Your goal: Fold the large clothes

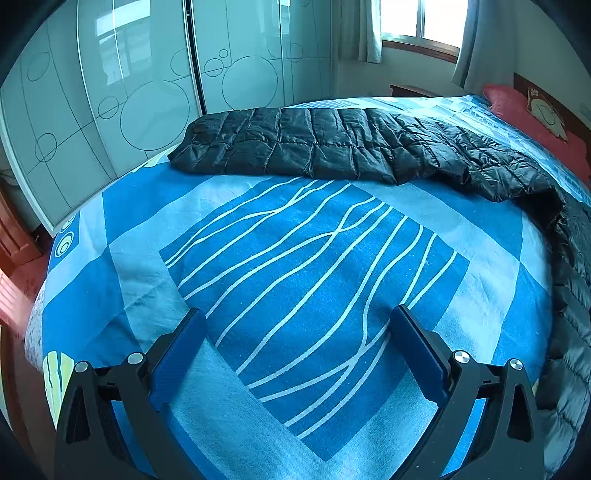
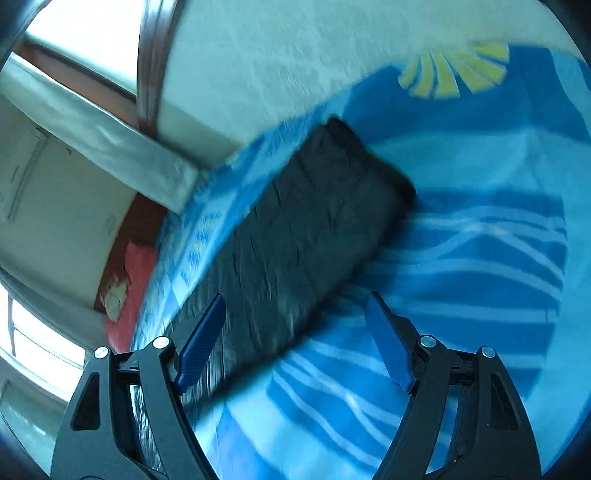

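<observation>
Bringing both empty, wide-open grippers, left gripper [image 1: 297, 325] and right gripper [image 2: 295, 314], toward the black quilted down coat [image 1: 314, 147] lying at twelve o'clock on the blue bedspread [image 1: 295, 424], I am aiming for its hem corners.

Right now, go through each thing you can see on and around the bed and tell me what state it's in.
Black quilted jacket: lying flat across the bed, partly folded, one end trailing toward the near right edge.
Blue bedspread: spread over the bed, lightly creased.
Red pillow: at the head of the bed.
Wardrobe doors: closed.
Curtains: drawn apart.
Left gripper: open, empty, over the bedspread.
Right gripper: open, empty, jacket below it.
</observation>
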The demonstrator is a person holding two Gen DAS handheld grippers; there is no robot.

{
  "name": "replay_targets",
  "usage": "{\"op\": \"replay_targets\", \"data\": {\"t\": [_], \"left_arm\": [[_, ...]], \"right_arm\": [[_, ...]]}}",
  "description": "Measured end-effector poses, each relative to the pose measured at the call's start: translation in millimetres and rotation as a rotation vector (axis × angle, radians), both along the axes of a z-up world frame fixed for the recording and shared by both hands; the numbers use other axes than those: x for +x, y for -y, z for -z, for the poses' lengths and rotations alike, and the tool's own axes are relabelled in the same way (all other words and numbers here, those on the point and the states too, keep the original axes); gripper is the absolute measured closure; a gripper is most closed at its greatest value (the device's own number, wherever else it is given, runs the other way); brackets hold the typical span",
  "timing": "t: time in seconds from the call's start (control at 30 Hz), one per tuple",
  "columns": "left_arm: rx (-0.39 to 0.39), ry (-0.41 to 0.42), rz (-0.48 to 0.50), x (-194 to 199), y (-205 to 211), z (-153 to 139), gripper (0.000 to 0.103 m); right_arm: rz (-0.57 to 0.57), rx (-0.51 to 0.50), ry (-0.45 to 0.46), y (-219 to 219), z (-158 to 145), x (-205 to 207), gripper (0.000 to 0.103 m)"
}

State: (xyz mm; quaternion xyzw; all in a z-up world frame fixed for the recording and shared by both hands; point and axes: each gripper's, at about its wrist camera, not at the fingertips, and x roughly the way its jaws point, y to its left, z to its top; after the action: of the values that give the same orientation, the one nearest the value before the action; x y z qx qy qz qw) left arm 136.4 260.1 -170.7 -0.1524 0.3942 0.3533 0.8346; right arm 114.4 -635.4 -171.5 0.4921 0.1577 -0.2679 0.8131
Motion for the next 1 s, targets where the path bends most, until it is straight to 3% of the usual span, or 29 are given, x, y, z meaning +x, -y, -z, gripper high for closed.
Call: {"op": "replay_targets", "data": {"t": [0.13,0.17,0.2,0.23,0.27,0.3,0.47,0.63,0.8,1.0], "left_arm": [[0.011,-0.005,-0.003,1.7,0.4,0.6,0.004],[0.013,-0.006,-0.003,1.7,0.9,0.7,0.004],[0.015,-0.008,-0.004,2.0,1.2,1.0,0.004],[0.018,-0.009,-0.005,1.8,2.1,0.9,0.004],[0.02,-0.01,-0.005,2.5,2.2,1.1,0.004],[0.021,-0.011,-0.006,2.8,2.5,1.4,0.004],[0.021,-0.009,-0.005,2.7,2.6,1.5,0.004],[0.022,-0.006,-0.006,2.1,2.1,1.9,0.004],[0.022,-0.003,-0.008,1.7,1.8,1.7,0.004],[0.02,0.013,-0.008,-0.2,0.5,3.1,0.004]], "right_arm": [[0.03,-0.031,0.034,13.8,0.8,9.5,0.026],[0.044,-0.039,0.024,17.0,0.5,12.3,0.036],[0.044,-0.032,0.02,21.1,2.4,11.6,0.058],[0.047,-0.005,0.011,26.6,6.6,15.2,0.067],[0.06,0.003,-0.01,30.9,9.1,17.3,0.083],[0.063,-0.006,-0.027,33.4,8.6,19.1,0.089],[0.037,-0.175,-0.054,3.8,-31.1,29.0,0.096],[-0.111,-0.399,-0.048,-68.8,-85.1,70.4,0.096],[-0.327,-0.59,-0.071,-175.7,-121.2,137.7,0.096],[-0.575,-0.689,-0.065,-309.9,-127.9,202.6,0.097]]}}
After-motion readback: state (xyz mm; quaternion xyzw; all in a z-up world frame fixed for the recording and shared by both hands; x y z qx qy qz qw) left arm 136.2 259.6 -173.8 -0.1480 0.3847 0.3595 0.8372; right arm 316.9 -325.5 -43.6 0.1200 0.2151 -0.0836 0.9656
